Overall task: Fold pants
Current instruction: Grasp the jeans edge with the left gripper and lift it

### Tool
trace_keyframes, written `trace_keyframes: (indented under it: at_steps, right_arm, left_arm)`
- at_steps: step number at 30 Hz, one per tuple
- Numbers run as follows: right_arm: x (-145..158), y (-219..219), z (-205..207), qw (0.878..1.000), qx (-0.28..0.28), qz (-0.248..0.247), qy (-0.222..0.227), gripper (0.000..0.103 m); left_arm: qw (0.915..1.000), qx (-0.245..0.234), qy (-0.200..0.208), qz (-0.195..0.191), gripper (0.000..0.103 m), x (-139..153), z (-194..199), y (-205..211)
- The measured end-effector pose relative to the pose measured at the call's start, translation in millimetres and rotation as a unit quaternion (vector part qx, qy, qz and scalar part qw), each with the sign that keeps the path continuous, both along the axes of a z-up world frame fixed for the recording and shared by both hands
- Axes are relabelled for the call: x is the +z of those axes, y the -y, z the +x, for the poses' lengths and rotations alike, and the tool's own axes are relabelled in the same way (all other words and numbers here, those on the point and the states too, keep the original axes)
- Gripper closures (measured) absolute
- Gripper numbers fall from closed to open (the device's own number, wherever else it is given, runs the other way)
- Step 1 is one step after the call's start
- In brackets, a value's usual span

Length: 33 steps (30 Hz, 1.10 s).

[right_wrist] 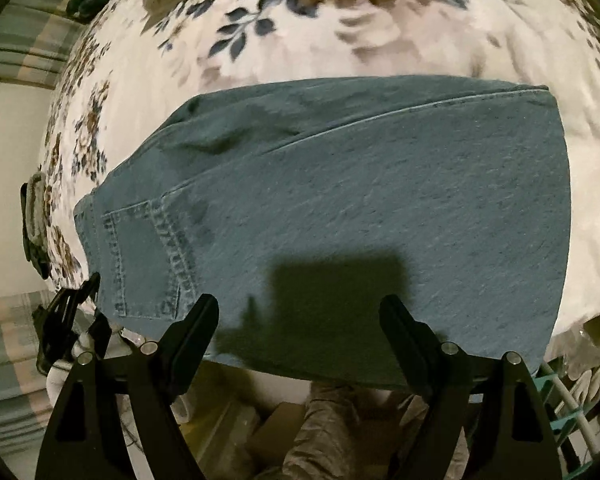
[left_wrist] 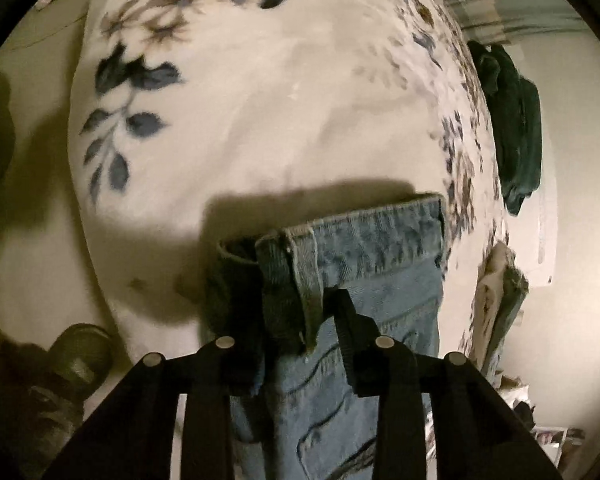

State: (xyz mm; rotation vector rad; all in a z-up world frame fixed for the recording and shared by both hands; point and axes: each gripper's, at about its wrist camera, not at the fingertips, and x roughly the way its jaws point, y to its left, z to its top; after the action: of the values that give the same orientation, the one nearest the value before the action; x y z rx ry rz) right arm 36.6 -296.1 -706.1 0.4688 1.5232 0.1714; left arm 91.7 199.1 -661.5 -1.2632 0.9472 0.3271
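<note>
The left tongs (left_wrist: 300,320) are clamped on the waistband of the jeans (left_wrist: 364,264), holding that denim edge above the floral blanket (left_wrist: 260,100). To the right, the right tongs (right_wrist: 300,320) stand apart over the jeans (right_wrist: 360,200), which lie spread flat on the blanket (right_wrist: 380,40).

Bare floral blanket (left_wrist: 260,100) beyond the jeans (right_wrist: 360,200); dark garment (left_wrist: 516,128) flanks it.
</note>
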Motion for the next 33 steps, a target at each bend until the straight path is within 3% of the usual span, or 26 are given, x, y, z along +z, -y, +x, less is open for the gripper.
trace_keyframes:
  at_steps: [3,5,6,13,18,24,27,28,29,33]
  right_arm:
    - [-5,6,1,1.0,-0.007,0.007,-0.008,0.018]
    - [-8,7,2,1.0,-0.008,0.01,-0.013,0.018]
    - [-9,7,1,1.0,-0.008,0.012,-0.015,0.018]
    - [-6,-3,4,1.0,0.005,0.013,-0.014,0.018]
    - [-4,-11,10,1.0,0.009,0.011,-0.011,0.018]
    - [-6,-16,9,1.0,0.011,0.011,-0.01,0.018]
    - [-7,-19,6,1.0,0.016,0.01,-0.009,0.018]
    - [-7,-20,4,1.0,0.018,0.009,-0.009,0.018]
    - [-7,-21,3,1.0,0.019,0.008,-0.009,0.018]
    - [-6,-18,-3,1.0,0.021,0.001,-0.003,0.018]
  left_arm:
    - [0.9999,-0.002,0.014,-0.005,0.065,7,-18,1]
    - [0.9992,0.021,0.03,-0.015,0.044,8,-33,-1]
    - [0.9988,0.031,0.034,-0.019,0.041,6,-38,-1]
    - [0.9984,0.037,0.032,-0.028,0.041,-2,-45,3]
    - [0.9967,0.04,0.045,-0.054,0.041,-20,-39,6]
    - [0.9978,0.034,0.049,-0.028,0.037,-19,-15,9]
    - [0.9979,0.039,0.049,-0.017,0.037,-15,-10,11]
    - [0.9978,0.041,0.05,-0.013,0.044,-15,-10,12]
    - [0.9979,0.042,0.048,-0.002,0.066,-13,-10,13]
    - [0.9944,0.015,0.079,0.069,0.074,21,-9,33]
